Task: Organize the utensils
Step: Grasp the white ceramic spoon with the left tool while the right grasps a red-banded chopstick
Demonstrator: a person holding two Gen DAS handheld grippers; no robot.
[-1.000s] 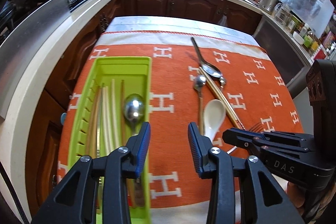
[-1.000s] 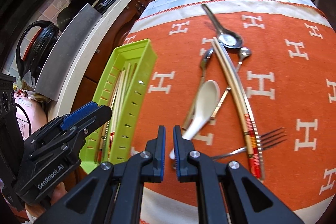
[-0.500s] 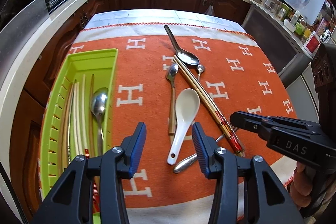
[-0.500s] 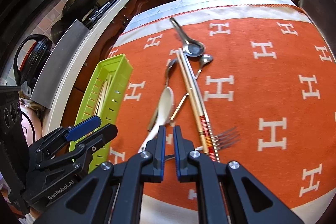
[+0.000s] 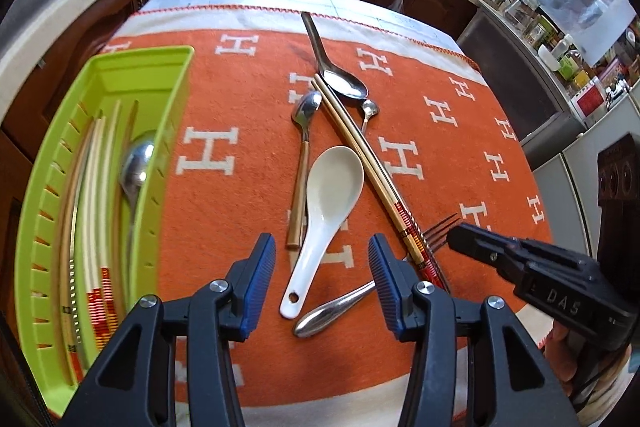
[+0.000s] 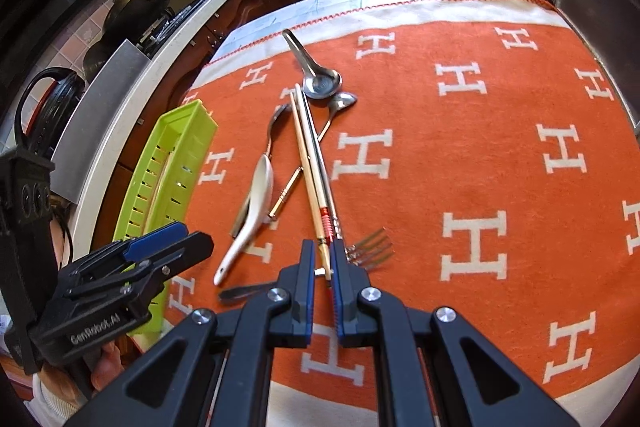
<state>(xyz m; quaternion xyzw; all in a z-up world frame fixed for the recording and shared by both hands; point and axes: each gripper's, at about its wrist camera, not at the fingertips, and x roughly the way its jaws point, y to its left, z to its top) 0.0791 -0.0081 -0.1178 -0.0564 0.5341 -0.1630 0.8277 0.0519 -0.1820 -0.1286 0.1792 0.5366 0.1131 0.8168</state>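
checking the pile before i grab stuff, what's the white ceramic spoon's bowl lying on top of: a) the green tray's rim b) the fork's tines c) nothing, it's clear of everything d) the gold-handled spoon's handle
d: the white ceramic spoon has its bowl overlapping the handle of the gold-handled spoon, away from the fork and the green tray.

Both wrist cameras look down and forward from the near table edge, close above the orange cloth. They share the utensil pile and green tray; each sees the other gripper.
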